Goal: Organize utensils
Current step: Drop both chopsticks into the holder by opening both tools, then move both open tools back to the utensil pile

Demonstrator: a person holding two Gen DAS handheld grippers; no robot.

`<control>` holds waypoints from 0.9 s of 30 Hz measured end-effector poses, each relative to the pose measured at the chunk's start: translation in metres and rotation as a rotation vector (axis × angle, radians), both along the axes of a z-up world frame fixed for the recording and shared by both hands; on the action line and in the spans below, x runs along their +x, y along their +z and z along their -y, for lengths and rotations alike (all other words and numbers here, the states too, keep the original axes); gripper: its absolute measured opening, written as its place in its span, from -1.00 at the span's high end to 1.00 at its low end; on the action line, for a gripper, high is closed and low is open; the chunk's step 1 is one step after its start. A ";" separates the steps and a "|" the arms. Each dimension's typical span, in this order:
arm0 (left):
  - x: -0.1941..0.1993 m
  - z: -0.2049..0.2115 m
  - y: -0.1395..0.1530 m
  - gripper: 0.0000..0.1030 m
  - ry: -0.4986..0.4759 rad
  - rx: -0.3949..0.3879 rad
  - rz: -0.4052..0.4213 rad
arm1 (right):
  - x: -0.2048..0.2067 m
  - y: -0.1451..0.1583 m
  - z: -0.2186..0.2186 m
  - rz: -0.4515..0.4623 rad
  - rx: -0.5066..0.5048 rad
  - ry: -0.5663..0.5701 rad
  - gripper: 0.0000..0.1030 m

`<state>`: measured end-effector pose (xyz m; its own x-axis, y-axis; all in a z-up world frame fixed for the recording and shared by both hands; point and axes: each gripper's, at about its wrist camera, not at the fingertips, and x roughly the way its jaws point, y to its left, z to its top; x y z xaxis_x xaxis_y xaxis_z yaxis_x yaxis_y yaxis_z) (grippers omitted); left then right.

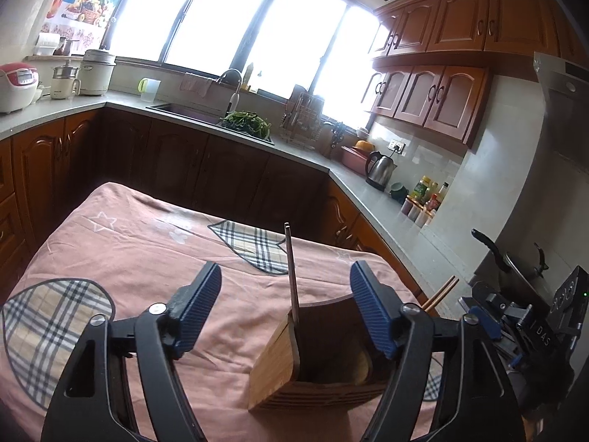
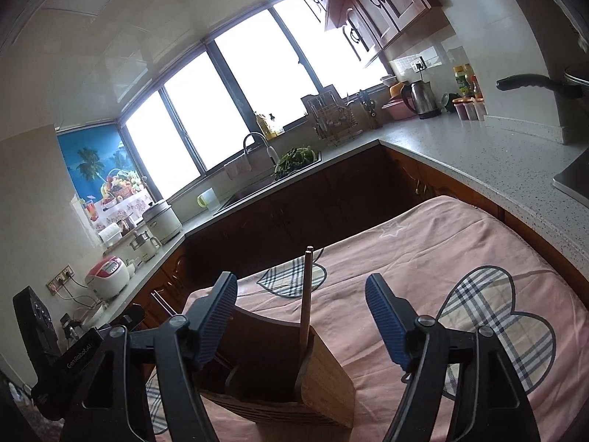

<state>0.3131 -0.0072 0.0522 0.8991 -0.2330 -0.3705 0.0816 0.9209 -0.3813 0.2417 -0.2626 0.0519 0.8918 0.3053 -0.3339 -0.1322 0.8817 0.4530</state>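
A wooden utensil holder [image 1: 294, 368] stands on the pink cloth-covered table [image 1: 147, 243], close under both grippers. One thin utensil [image 1: 291, 265] stands upright in it, and the tips of two wooden chopsticks [image 1: 441, 291] show behind my left gripper's right finger. My left gripper [image 1: 285, 313] is open and empty above the holder. In the right wrist view the holder [image 2: 294, 379] holds an upright wooden stick [image 2: 306, 294]. My right gripper [image 2: 300, 316] is open and empty over it. The other gripper's body shows at the edge of each view.
A kitchen counter [image 1: 360, 180] wraps around behind the table, with a sink [image 1: 184, 110], a dish rack [image 1: 305, 118], a kettle [image 1: 381, 165], bottles [image 1: 427, 195] and a pan [image 1: 515, 265]. A rice cooker [image 1: 16, 86] stands at the far left.
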 end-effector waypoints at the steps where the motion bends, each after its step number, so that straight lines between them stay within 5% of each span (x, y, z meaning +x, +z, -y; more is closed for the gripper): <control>1: -0.005 -0.002 0.001 -0.66 0.008 -0.002 0.005 | -0.003 0.000 0.001 0.000 0.006 0.002 -0.71; 4: -0.018 -0.006 0.002 -0.81 0.020 0.005 -0.004 | -0.013 0.002 0.003 0.004 0.017 0.007 -0.80; 27: -0.137 -0.028 -0.032 -0.81 0.021 0.020 -0.147 | -0.124 -0.014 -0.003 -0.065 -0.038 0.070 -0.81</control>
<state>0.1766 0.0206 0.0198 0.8394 -0.2059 -0.5030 0.0069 0.9294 -0.3690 0.1176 -0.2599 0.0383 0.8445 0.3525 -0.4033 -0.1657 0.8879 0.4290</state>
